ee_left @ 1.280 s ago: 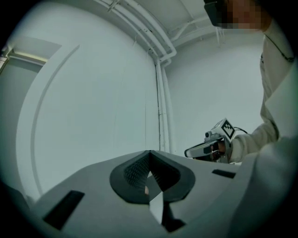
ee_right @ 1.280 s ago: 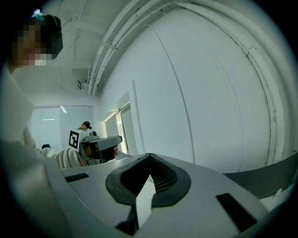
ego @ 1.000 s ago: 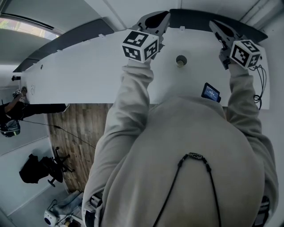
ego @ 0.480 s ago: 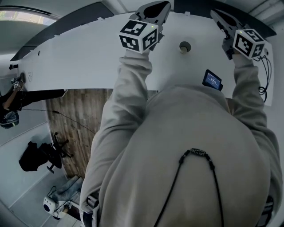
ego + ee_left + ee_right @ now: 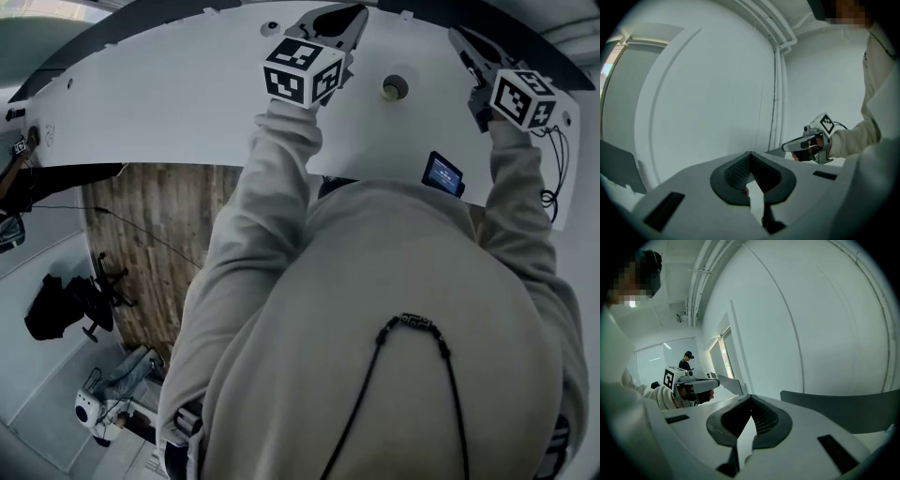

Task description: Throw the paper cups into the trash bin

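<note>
One paper cup [image 5: 395, 88] stands upright on the white table [image 5: 169, 103], seen from above, between my two grippers. My left gripper [image 5: 335, 19] is held over the table's far edge to the left of the cup, and its jaws are shut and empty [image 5: 750, 154]. To the cup's right, my right gripper [image 5: 463, 41] is also shut with nothing in it [image 5: 751, 397]. Both gripper views look at a white wall and show neither the cup nor a trash bin. Each gripper shows in the other's view: the right gripper [image 5: 811, 140], the left gripper [image 5: 689, 383].
A small device with a blue screen [image 5: 443, 173] lies on the table near my chest. Black cables [image 5: 555, 159] run along the table's right end. Wooden floor [image 5: 159, 234] lies to the left. Another person [image 5: 686, 359] stands far off by a window.
The head view has shifted a little, so more of the table's far side shows. Both grippers stay shut and keep their places on either side of the cup.
</note>
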Demonstrator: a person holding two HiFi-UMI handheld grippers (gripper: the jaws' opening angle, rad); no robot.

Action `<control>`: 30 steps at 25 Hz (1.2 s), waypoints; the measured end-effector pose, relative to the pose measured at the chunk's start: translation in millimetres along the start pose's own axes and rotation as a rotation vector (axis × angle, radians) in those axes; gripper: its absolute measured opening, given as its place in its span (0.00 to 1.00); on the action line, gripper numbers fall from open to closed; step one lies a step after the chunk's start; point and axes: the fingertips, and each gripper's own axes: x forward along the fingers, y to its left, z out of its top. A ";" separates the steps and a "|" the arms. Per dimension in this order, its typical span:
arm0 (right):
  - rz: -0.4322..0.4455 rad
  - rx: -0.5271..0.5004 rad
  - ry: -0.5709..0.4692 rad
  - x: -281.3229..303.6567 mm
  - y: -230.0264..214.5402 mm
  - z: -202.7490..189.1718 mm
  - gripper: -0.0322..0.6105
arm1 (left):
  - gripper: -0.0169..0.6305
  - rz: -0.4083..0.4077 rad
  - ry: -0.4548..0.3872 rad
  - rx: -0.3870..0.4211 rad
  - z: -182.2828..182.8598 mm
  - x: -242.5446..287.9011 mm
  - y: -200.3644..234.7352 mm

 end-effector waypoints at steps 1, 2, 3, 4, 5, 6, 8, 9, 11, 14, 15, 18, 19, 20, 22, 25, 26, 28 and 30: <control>-0.007 0.001 0.011 3.7 0.1 -5.7 0.08 | 0.02 0.004 0.015 -0.004 -7.6 0.1 2.6; -0.011 0.006 0.024 11.5 -0.6 -12.0 0.08 | 0.02 0.003 0.029 -0.011 -15.7 0.8 8.3; -0.012 0.015 0.039 23.1 -2.0 -17.6 0.08 | 0.02 0.002 0.038 -0.021 -22.7 2.3 17.4; -0.008 0.026 0.057 36.1 -3.5 -22.6 0.08 | 0.02 0.002 0.043 -0.034 -27.6 3.8 27.9; -0.003 0.038 0.077 47.7 -4.4 -27.9 0.08 | 0.02 0.004 0.045 -0.048 -31.3 4.8 37.5; 0.001 0.049 0.100 56.7 -4.8 -34.6 0.08 | 0.02 0.006 0.048 -0.065 -35.4 5.1 44.8; 0.001 0.067 0.142 66.8 -5.9 -51.2 0.08 | 0.02 0.008 0.058 -0.093 -47.9 5.0 52.7; -0.001 0.073 0.157 68.5 -6.5 -59.6 0.08 | 0.02 0.008 0.067 -0.102 -55.5 4.7 53.6; -0.008 0.083 0.180 65.8 -6.8 -75.0 0.08 | 0.02 0.005 0.086 -0.112 -69.9 3.2 48.7; -0.019 0.107 0.216 56.5 -8.3 -99.5 0.08 | 0.02 -0.012 0.101 -0.138 -88.6 2.0 32.0; -0.020 0.118 0.230 56.8 -9.1 -108.9 0.08 | 0.02 -0.017 0.109 -0.144 -96.4 2.8 28.7; -0.017 0.149 0.268 68.0 -8.5 -139.1 0.08 | 0.02 -0.013 0.150 -0.153 -125.1 5.1 29.6; -0.018 0.152 0.281 71.9 -8.1 -150.1 0.08 | 0.02 -0.011 0.159 -0.159 -134.3 5.5 29.8; -0.017 0.151 0.296 74.4 -7.6 -162.3 0.08 | 0.02 -0.010 0.165 -0.166 -143.2 6.1 28.2; -0.007 0.159 0.331 75.0 -6.3 -186.7 0.11 | 0.02 -0.016 0.177 -0.174 -159.4 7.6 20.2; -0.003 0.191 0.386 76.4 -6.6 -215.7 0.23 | 0.02 -0.029 0.195 -0.188 -176.0 8.4 13.6; -0.006 0.201 0.404 77.5 -8.5 -224.3 0.27 | 0.02 -0.028 0.200 -0.197 -180.4 8.7 14.0; -0.017 0.226 0.430 78.2 -14.3 -238.6 0.30 | 0.02 -0.026 0.205 -0.219 -187.6 9.6 14.3; -0.032 0.254 0.446 77.7 -21.3 -250.6 0.30 | 0.02 -0.027 0.213 -0.235 -194.1 9.2 13.8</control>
